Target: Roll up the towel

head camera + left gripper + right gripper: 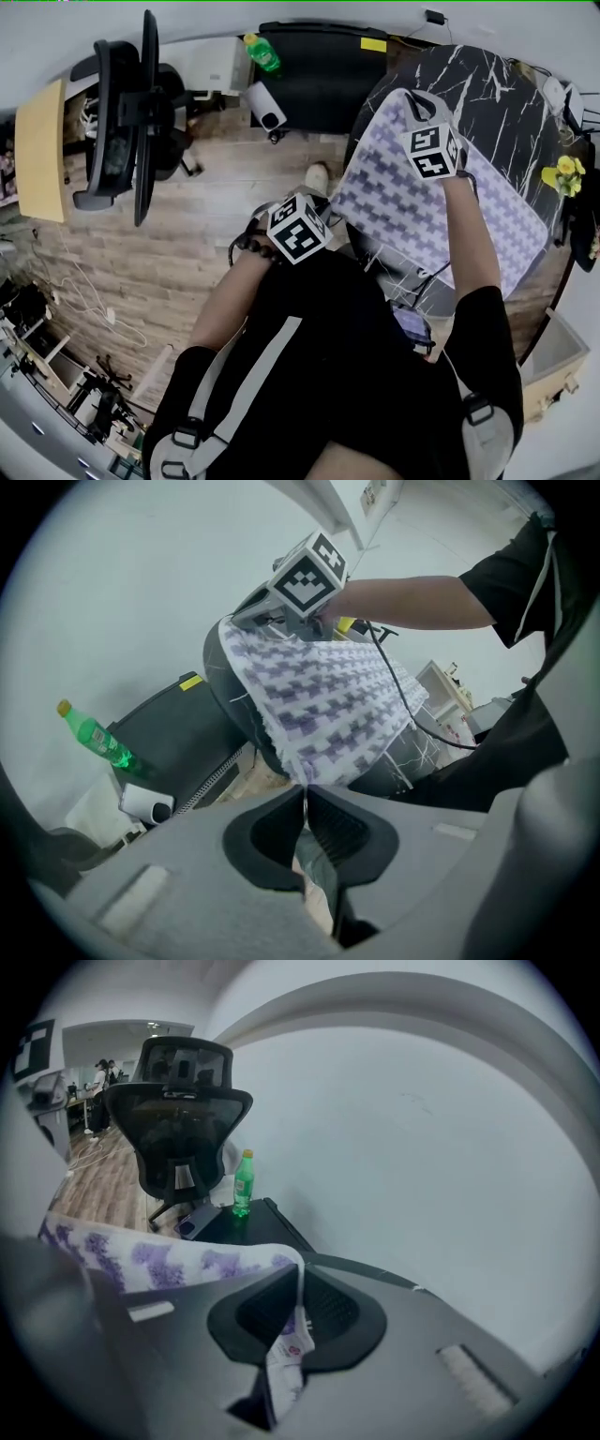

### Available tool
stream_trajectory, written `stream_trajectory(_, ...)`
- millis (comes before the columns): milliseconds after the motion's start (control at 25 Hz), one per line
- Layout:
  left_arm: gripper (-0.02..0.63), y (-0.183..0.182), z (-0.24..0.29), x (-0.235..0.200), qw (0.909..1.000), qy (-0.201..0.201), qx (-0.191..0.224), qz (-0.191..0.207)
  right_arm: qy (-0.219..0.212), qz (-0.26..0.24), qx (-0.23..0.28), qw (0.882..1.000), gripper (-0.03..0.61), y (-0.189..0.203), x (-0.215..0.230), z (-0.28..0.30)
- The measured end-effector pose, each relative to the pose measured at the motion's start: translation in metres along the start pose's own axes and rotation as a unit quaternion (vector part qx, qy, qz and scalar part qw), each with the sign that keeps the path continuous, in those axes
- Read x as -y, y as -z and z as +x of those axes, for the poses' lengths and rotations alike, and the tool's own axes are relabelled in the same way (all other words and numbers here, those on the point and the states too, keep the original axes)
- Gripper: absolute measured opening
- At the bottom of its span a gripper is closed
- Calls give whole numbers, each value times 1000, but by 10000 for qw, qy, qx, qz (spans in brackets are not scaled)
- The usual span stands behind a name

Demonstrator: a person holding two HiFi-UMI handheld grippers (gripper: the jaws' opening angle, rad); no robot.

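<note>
A white towel with a purple check pattern [441,202] lies spread over the round black marble table [506,103]. My right gripper [413,101] is at the towel's far corner. In the right gripper view its jaws are shut on that corner [298,1283], with the towel's label hanging between them. My left gripper [326,208] is at the near left corner, off the table's edge. The left gripper view shows it shut on the towel's edge [304,789], and the towel [328,700] stretches from there up to the right gripper [246,616].
A green bottle [262,52] stands on a black cabinet [319,75] beside the table, with a white device [265,106] leaning against it. A black office chair [127,117] is on the wooden floor to the left. Yellow flowers [562,173] sit at the table's right rim.
</note>
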State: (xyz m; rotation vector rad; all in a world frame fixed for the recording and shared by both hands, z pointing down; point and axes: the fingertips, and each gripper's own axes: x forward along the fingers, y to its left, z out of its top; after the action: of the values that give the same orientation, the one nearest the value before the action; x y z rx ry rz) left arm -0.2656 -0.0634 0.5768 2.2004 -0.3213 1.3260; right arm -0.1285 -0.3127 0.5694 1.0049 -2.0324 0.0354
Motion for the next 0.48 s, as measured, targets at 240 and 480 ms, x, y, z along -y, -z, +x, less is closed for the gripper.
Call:
stream_trajectory(240, 21, -29, 3, 55, 9988, 400, 165, 238, 163, 209, 239, 9994, 28, 11, 17, -30)
stream_trajectory(480, 21, -53, 16, 103, 9965, 719, 177, 399, 275, 297, 351, 9986, 29, 37, 29, -62)
